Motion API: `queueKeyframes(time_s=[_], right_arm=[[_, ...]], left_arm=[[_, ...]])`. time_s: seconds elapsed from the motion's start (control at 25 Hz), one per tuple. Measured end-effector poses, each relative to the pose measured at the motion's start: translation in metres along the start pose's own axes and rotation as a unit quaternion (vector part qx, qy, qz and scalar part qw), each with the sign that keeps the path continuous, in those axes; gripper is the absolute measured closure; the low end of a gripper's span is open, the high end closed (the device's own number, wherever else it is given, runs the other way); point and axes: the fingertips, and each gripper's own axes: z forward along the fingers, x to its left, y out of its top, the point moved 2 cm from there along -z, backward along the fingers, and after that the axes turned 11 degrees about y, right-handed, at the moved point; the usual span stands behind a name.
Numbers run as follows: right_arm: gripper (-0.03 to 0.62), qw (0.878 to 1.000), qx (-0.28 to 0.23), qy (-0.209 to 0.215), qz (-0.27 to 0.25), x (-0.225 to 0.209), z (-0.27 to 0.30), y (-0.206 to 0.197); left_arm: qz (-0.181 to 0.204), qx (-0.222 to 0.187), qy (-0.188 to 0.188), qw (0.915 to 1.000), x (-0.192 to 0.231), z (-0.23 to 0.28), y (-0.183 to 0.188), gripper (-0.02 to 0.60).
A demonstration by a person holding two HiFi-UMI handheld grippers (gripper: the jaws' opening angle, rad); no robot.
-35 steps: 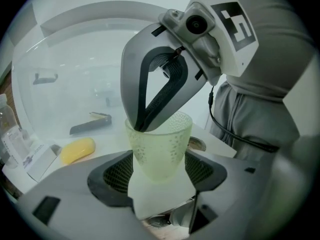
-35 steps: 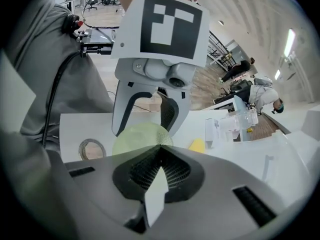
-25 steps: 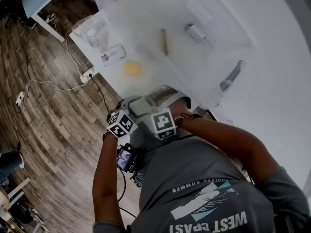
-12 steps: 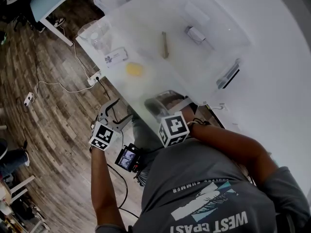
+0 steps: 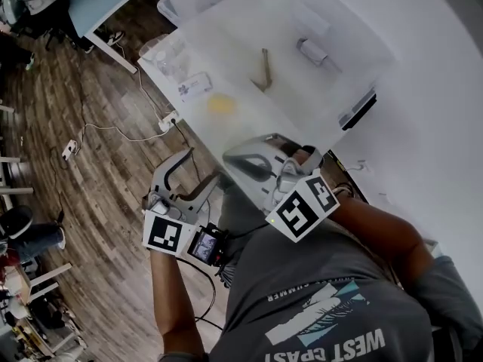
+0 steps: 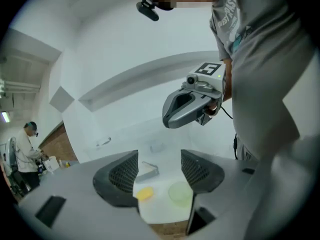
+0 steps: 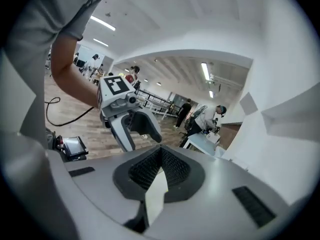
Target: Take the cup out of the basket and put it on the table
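A clear tub (image 5: 169, 51) stands at the far left corner of the white table (image 5: 302, 96), and I cannot make out a cup in it. My left gripper (image 5: 201, 169) hangs off the table's near edge over the floor. Its jaws have just been closing a little, but they stand open with nothing between them (image 6: 159, 174). Beyond them on the table lie a yellow piece (image 6: 144, 194) and a pale green round thing (image 6: 180, 193). My right gripper (image 5: 240, 159) is shut and empty at the table's near edge, and its pads meet in its own view (image 7: 160, 168).
On the table lie a yellow piece (image 5: 221, 102), a wooden stick (image 5: 264, 68), a small grey item (image 5: 311, 51), a white card (image 5: 195, 85) and a dark bar (image 5: 357, 110). Cables and a power strip (image 5: 170, 119) lie on the wooden floor to the left. People stand far off.
Both grippers have risen from in front of the person's torso to the table's near edge. The left one has swung out to the left, away from the right one.
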Motion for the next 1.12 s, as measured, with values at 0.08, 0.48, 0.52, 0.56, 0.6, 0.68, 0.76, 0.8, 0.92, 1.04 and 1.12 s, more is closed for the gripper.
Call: queueKeyframes(time_s=[0.08,0.48,0.52,0.56,0.6,0.68,0.76,0.8,0.92,1.04,1.12], right_arm=[[0.582,0.999,-0.034,-0.015,0.009,-0.008,-0.019,0.019],[0.582,0.983,-0.166,-0.047,0.053,0.002,-0.078,0.106],[0.582,0.982,-0.176,-0.052,0.054,0.005,-0.081,0.114],[0.582,0.980,-0.183,-0.056,0.053,0.008,-0.083,0.122],[0.583,0.979,-0.187,-0.062,0.051,0.011,-0.085,0.130],[0.583,0.979,-0.182,-0.078,0.050,0.019,-0.086,0.140],[0.583,0.978,-0.174,-0.097,0.069,0.029,-0.085,0.145],[0.583,0.976,-0.171,-0.106,0.078,0.034,-0.085,0.148],[0.583,0.973,-0.164,-0.134,0.088,0.048,-0.083,0.159],[0.583,0.970,-0.160,-0.157,0.097,0.064,-0.078,0.169],[0.583,0.968,-0.157,-0.167,0.100,0.079,-0.074,0.176]], left_arm=[[0.008,-0.003,0.011,0.9999,0.003,-0.012,0.023,0.340],[0.006,-0.106,0.105,0.9888,0.033,-0.088,0.120,0.572],[0.008,-0.120,0.111,0.9865,0.036,-0.097,0.128,0.572],[0.010,-0.132,0.116,0.9844,0.038,-0.106,0.135,0.572],[0.013,-0.141,0.119,0.9826,0.040,-0.115,0.139,0.572],[0.018,-0.150,0.124,0.9808,0.042,-0.133,0.142,0.572],[0.018,-0.151,0.123,0.9806,0.040,-0.152,0.137,0.572],[0.017,-0.152,0.120,0.9808,0.039,-0.163,0.134,0.572],[0.018,-0.157,0.108,0.9815,0.034,-0.195,0.125,0.572],[0.016,-0.160,0.096,0.9822,0.029,-0.222,0.112,0.572],[0.011,-0.163,0.090,0.9825,0.024,-0.238,0.103,0.572]])
